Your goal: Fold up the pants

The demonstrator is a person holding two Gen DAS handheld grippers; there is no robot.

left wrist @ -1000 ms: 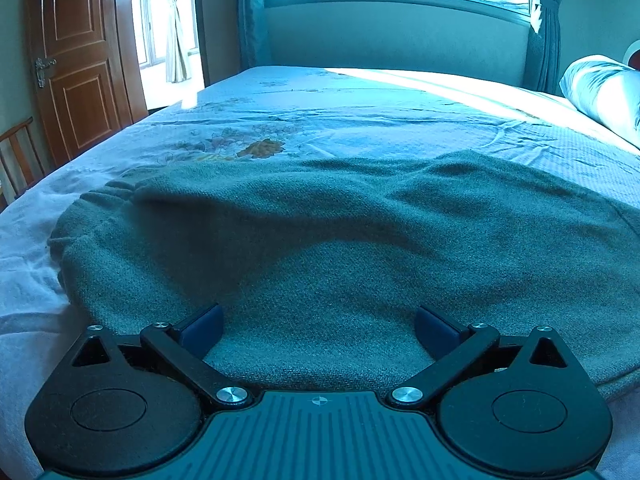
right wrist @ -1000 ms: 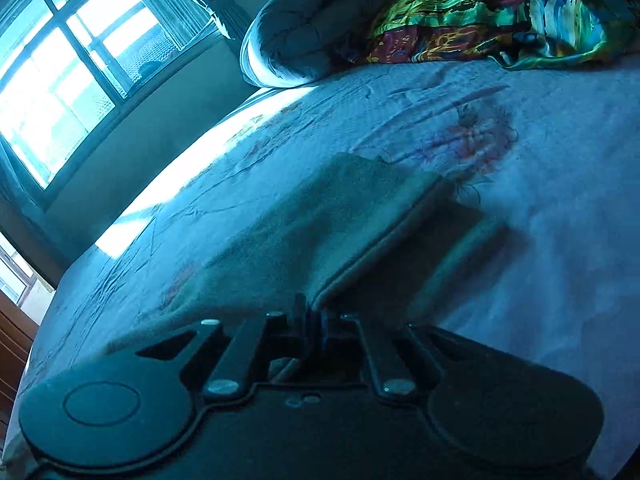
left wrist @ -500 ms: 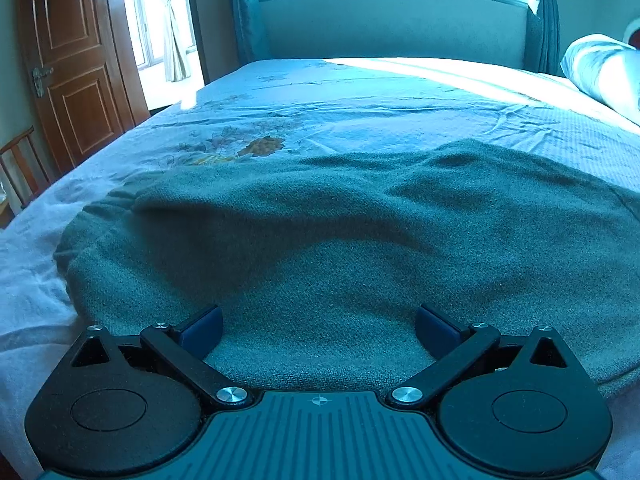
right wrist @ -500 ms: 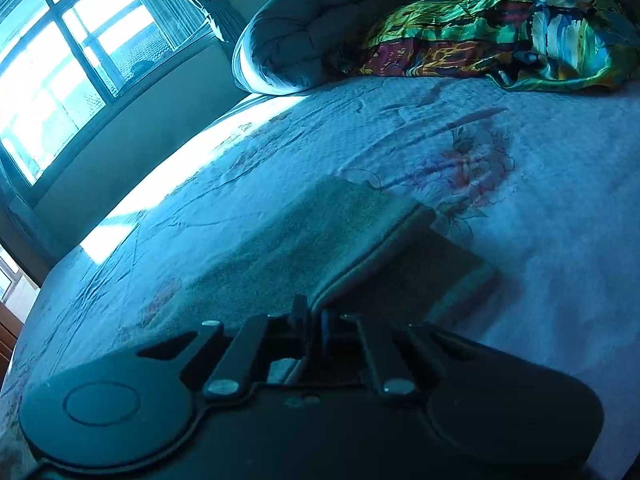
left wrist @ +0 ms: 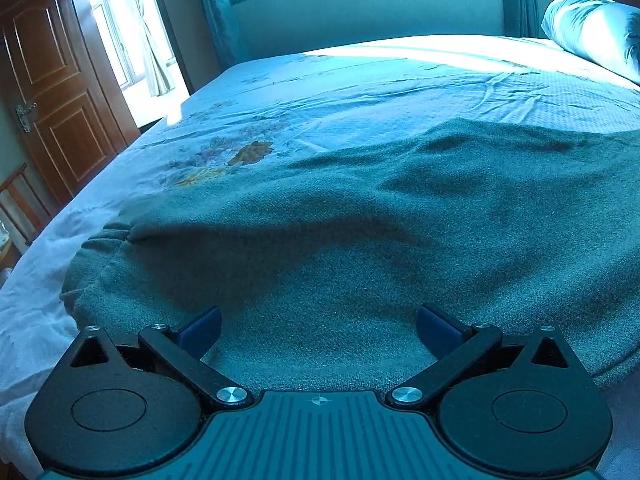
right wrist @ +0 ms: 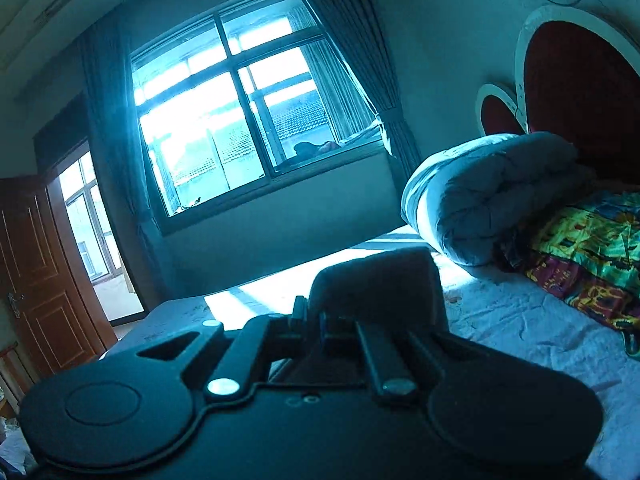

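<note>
While right gripper [right wrist: 316, 320] pinches pants [left wrist: 360, 240] hem aloft, left gripper [left wrist: 318, 326] fingers gape; bedsheet [left wrist: 360, 92] beyond.

Pants [left wrist: 360, 240]: grey-green, plain knit texture. Bed sheet [left wrist: 360, 92]: pale blue with a faded orange-brown floral print. Door [left wrist: 52, 92]: reddish-brown wood. Blanket [right wrist: 588, 248]: multicoloured green, yellow, red patchwork. Left gripper [left wrist: 318, 326]: black body, blue pads.

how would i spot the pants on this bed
Start from the big bed under the window. On its near side lie the pants, spread across the pale floral sheet. They are the only dark green, fuzzy knit fabric; the rolled quilt is pale and smooth.
</note>
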